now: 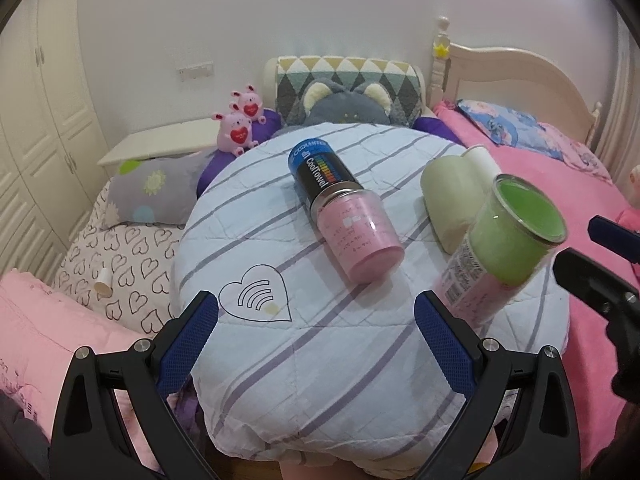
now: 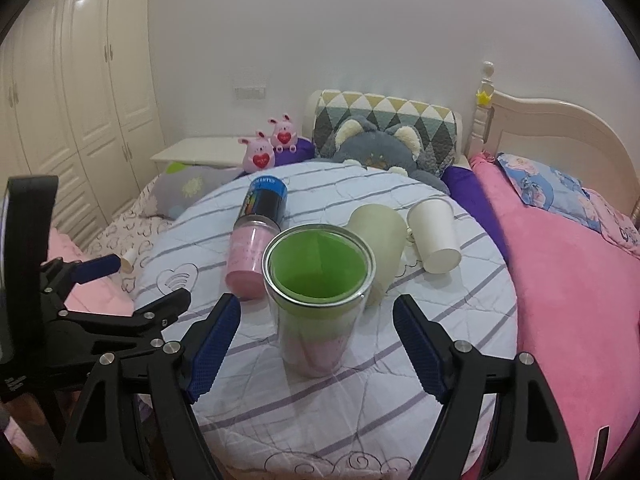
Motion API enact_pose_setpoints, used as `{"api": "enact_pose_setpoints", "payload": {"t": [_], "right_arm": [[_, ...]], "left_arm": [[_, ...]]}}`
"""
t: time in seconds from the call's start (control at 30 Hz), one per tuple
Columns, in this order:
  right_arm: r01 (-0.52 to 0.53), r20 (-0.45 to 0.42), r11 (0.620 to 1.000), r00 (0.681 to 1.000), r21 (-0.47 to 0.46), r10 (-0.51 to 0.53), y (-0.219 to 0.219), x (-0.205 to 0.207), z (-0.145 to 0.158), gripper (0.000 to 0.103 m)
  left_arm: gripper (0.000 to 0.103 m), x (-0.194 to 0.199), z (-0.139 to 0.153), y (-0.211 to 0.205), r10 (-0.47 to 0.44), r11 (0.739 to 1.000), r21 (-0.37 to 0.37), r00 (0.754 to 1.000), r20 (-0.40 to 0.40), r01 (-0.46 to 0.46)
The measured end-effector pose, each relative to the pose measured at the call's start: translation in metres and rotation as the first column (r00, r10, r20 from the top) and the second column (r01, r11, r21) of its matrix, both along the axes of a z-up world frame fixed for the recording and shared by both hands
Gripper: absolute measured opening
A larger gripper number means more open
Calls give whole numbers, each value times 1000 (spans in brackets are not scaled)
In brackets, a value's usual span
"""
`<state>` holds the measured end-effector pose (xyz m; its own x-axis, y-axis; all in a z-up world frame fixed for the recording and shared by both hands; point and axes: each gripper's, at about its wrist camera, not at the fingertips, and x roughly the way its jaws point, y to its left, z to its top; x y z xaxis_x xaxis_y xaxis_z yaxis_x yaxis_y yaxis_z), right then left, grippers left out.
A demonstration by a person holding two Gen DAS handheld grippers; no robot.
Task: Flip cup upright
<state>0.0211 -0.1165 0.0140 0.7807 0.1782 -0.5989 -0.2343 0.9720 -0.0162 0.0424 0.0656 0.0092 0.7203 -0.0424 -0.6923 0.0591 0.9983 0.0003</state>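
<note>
By my reading the flip is essentially done: the green-lined cup (image 2: pixel 318 300) stands mouth-up on the striped round desk (image 2: pixel 460 320), just in front of the pink cup (image 2: pixel 248 262) and the cream cup (image 2: pixel 380 246), both lying on their sides. My right claw (image 2: pixel 316 340) sits low with its jaws spread wide either side of the cup, not touching it. My left claw (image 1: pixel 316 332) hovers open and empty beside it.
</note>
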Motion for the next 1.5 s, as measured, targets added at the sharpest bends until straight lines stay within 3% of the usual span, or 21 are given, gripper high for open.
{"api": "enact_pose_setpoints", "payload": {"t": [0.6,1.13,1.33,1.5], "right_arm": [[100,108,991,988,91,-109,-58,-57,6,80],[119,221,977,963,175,-156,-84,-67,-25,81],[154,267,973,943,170,-196,-92,-69,-34,81],[171,238,971,949,166,-208,-93,-64,-46,81]], "left_arm": [[102,-60,27,-51,-55,998,-4,990,133,56],[102,-84,16,-77,-76,996,-11,914,399,87],[102,-79,6,-77,-25,1000,2,896,442,27],[102,-72,-3,-72,6,1000,-24,904,428,4]]}}
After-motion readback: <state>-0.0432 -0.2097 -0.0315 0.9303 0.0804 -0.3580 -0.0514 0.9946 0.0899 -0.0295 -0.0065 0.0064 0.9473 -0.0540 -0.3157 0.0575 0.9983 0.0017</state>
